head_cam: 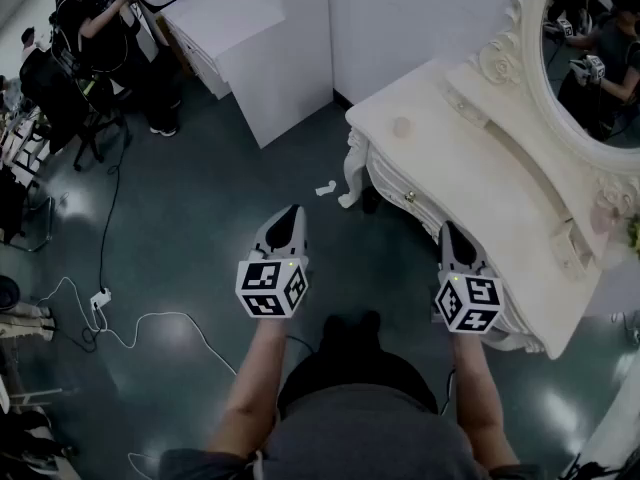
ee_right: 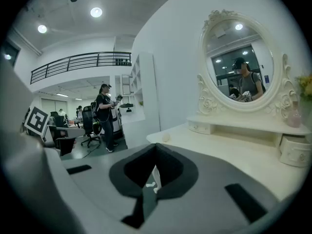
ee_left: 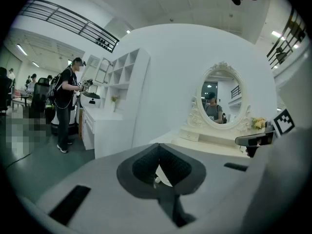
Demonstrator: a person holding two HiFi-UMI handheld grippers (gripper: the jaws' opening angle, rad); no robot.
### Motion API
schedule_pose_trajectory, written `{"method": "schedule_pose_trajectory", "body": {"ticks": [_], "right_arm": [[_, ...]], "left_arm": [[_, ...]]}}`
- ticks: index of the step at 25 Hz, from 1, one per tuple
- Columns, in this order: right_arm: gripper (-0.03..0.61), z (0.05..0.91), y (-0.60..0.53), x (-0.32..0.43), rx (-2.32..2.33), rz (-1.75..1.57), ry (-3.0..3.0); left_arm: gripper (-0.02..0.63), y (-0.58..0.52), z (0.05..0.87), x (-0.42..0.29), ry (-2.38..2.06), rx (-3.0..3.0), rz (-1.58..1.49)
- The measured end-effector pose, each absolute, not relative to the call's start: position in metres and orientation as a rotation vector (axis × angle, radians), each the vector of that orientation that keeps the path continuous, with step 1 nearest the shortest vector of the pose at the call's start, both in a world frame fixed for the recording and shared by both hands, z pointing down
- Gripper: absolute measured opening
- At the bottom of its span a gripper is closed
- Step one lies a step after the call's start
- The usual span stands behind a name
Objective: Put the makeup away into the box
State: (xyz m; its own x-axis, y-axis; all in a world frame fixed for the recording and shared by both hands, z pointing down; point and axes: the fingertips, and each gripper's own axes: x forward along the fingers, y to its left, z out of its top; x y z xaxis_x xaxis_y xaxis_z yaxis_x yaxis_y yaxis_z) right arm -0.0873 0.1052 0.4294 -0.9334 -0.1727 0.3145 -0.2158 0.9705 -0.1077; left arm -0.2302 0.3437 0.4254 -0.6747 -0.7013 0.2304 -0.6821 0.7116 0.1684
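A small round pale item (head_cam: pixel 402 127) lies near the left end of the cream dressing table (head_cam: pixel 470 158); the right gripper view shows this round item (ee_right: pixel 166 137) too. A pinkish bottle (ee_right: pixel 294 117) stands at the mirror's foot beside a small cream drawer unit (ee_right: pixel 296 151). My left gripper (head_cam: pixel 292 211) hangs over the floor, left of the table, shut and empty, and its jaws (ee_left: pixel 158 147) meet at the tip. My right gripper (head_cam: pixel 450 228) is at the table's front edge, shut with nothing in it, pointing along the tabletop (ee_right: pixel 155 149).
An oval mirror (head_cam: pixel 590 58) backs the table. A white cabinet (head_cam: pixel 260 48) stands to the far left, with people (head_cam: pixel 100 28) and chairs beyond it. Cables (head_cam: pixel 110 308) and a small white scrap (head_cam: pixel 325 189) lie on the dark floor.
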Motion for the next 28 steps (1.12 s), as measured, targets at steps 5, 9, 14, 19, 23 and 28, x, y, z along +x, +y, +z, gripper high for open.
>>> {"method": "schedule_pose_trajectory", "body": {"ticks": [5, 9, 14, 19, 23, 28], "right_arm": [[0.003, 0.426, 0.092, -0.082, 0.289, 0.187, -2.825], [0.003, 0.421, 0.079, -0.082, 0.275, 0.181, -2.841], [0.003, 0.417, 0.067, -0.08, 0.255, 0.203, -2.862], [0.003, 0.413, 0.056, -0.08, 0.256, 0.186, -2.877], [0.003, 0.409, 0.047, -0.079, 0.257, 0.2, -2.893], [0.014, 0.406, 0.043, -0.078, 0.244, 0.214, -2.896]], "left_arm": [[0.005, 0.331, 0.423, -0.224, -2.642, 1.099, -0.095], [0.006, 0.314, 0.421, -0.221, -2.649, 1.106, -0.081], [0.006, 0.292, 0.419, -0.219, -2.653, 1.106, -0.075], [0.008, 0.267, 0.414, -0.217, -2.649, 1.138, -0.076], [0.059, 0.252, 0.41, -0.218, -2.65, 1.143, -0.069], [0.112, 0.237, 0.409, -0.221, -2.633, 1.144, -0.065]]}}
